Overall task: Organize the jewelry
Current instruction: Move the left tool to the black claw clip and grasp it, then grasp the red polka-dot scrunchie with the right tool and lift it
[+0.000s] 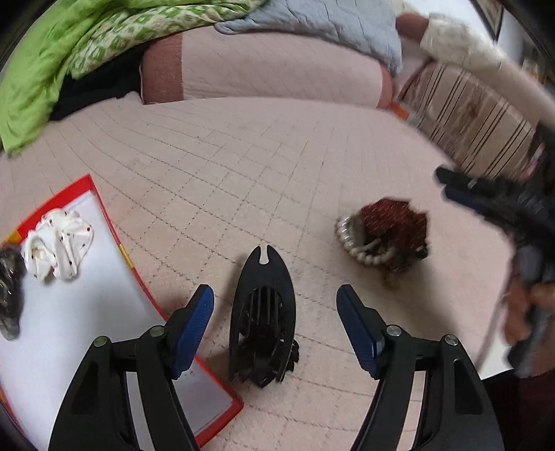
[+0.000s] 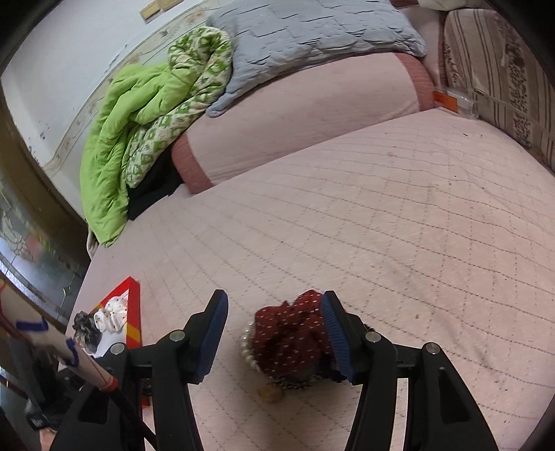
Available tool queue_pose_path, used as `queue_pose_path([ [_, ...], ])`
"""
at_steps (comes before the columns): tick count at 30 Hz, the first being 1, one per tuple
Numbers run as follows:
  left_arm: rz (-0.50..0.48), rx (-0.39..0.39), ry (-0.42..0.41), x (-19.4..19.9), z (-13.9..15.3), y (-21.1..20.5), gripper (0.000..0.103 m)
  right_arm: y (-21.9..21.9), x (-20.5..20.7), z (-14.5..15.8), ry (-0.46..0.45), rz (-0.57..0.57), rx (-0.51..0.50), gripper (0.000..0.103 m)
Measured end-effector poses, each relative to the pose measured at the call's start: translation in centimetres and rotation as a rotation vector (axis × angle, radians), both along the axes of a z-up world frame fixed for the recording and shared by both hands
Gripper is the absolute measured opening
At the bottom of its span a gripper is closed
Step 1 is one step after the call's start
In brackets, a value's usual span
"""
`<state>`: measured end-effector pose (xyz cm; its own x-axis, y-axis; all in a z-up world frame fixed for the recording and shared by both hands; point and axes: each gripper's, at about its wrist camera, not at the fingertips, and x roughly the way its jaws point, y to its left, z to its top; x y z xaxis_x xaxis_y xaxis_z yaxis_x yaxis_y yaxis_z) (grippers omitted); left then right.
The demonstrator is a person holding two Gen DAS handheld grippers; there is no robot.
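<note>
A black hair claw clip (image 1: 262,317) lies on the pink quilted bed between the open fingers of my left gripper (image 1: 274,305), untouched. A red-edged white tray (image 1: 104,312) at the left holds a white dotted scrunchie (image 1: 59,248) and a dark grey scrunchie (image 1: 8,295). A red dotted scrunchie (image 1: 393,225) lies with a pearl bracelet (image 1: 360,248) to the right. In the right wrist view my right gripper (image 2: 274,333) is open around that red scrunchie (image 2: 289,338) and the pearl bracelet (image 2: 248,350), without gripping. The right gripper shows blurred in the left view (image 1: 485,197).
A pink bolster (image 1: 263,69), a grey quilted pillow (image 2: 312,31) and a green blanket (image 2: 138,121) lie at the bed's far side. A striped cushion (image 1: 475,118) stands at the right. A small yellowish object (image 2: 270,393) lies by the red scrunchie.
</note>
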<state>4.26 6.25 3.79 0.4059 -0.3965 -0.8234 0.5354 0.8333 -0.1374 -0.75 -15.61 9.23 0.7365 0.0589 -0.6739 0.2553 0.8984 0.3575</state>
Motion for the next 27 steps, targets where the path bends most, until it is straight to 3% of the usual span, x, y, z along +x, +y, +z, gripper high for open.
queue_pose_path([
  [2,0.009,0.057,0.003,0.2,-0.9,-0.8,0.072,-0.2,-0.1,0.1,-0.001,0.002,-0.004,0.06],
  [5,0.027,0.073,0.021,0.8,-1.6,-1.0,0.072,-0.9,-0.5,0.0,-0.004,-0.004,0.0,0.061],
  [6,0.034,0.073,0.025,0.9,-1.7,-1.1,0.066,-1.1,-0.5,0.0,-0.003,-0.007,0.001,0.061],
  [7,0.037,0.07,0.027,1.0,-1.8,-1.2,0.049,-1.2,-0.6,0.0,-0.003,-0.011,0.003,0.061],
  [8,0.039,0.073,0.029,1.0,-1.9,-1.3,0.042,-1.4,-0.6,0.0,-0.003,-0.014,0.005,0.062],
  [13,0.04,0.047,0.015,0.7,-1.6,-1.7,0.042,-2.1,-0.4,-0.8,0.024,-0.028,0.017,0.066],
  [19,0.045,-0.072,-0.041,0.7,0.5,-1.2,0.042,-2.5,0.7,-3.5,0.122,-0.024,0.067,0.066],
  [22,0.047,-0.09,-0.059,0.8,0.9,-1.1,0.042,-2.1,1.4,-4.9,0.172,0.001,0.073,0.066],
  [23,0.045,-0.088,-0.063,0.8,0.9,-1.1,0.042,-1.9,1.6,-5.4,0.188,0.011,0.069,0.054],
  [24,0.043,-0.083,-0.067,0.7,0.9,-1.2,0.042,-1.8,1.7,-5.6,0.199,0.014,0.06,0.034],
  [27,0.041,-0.072,-0.088,0.5,1.1,-1.2,0.042,-1.3,1.8,-5.2,0.194,0.018,-0.004,0.012],
])
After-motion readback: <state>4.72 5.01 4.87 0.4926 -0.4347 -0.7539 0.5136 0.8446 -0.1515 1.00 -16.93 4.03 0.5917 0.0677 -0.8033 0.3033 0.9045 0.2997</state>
